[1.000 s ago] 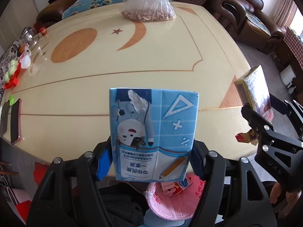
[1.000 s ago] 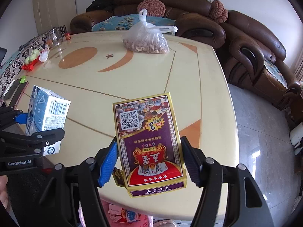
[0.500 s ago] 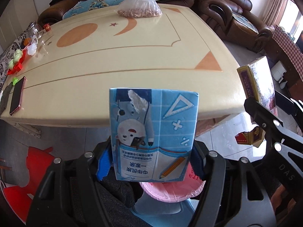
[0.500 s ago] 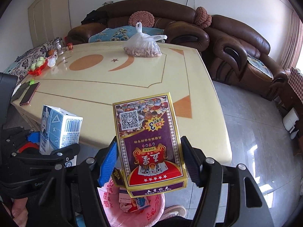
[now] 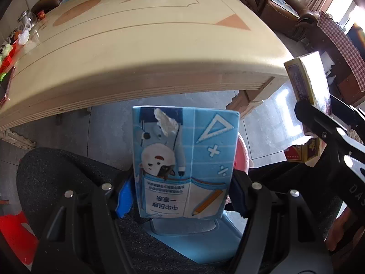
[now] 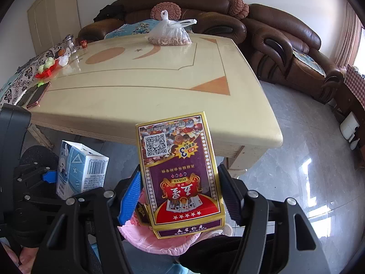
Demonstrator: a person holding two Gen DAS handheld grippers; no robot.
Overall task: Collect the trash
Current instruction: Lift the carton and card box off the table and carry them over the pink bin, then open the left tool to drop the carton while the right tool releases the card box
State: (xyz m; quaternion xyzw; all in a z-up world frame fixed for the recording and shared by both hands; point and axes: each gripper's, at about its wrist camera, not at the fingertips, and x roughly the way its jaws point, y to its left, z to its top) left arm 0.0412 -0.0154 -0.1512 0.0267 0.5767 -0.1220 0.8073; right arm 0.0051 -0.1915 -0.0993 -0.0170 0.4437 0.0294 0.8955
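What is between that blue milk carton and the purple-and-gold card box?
Only the right gripper's blue-padded finger separates blue milk carton from purple-and-gold card box, in the right wrist view.

A blue milk carton [image 5: 184, 166] with a bunny picture stood upright, off the table. A purple and gold card box [image 6: 180, 171] was upright over a pink bin [image 6: 146, 235].

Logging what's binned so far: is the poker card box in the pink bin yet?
Not yet: the right gripper holds the poker card box above the pink bin.
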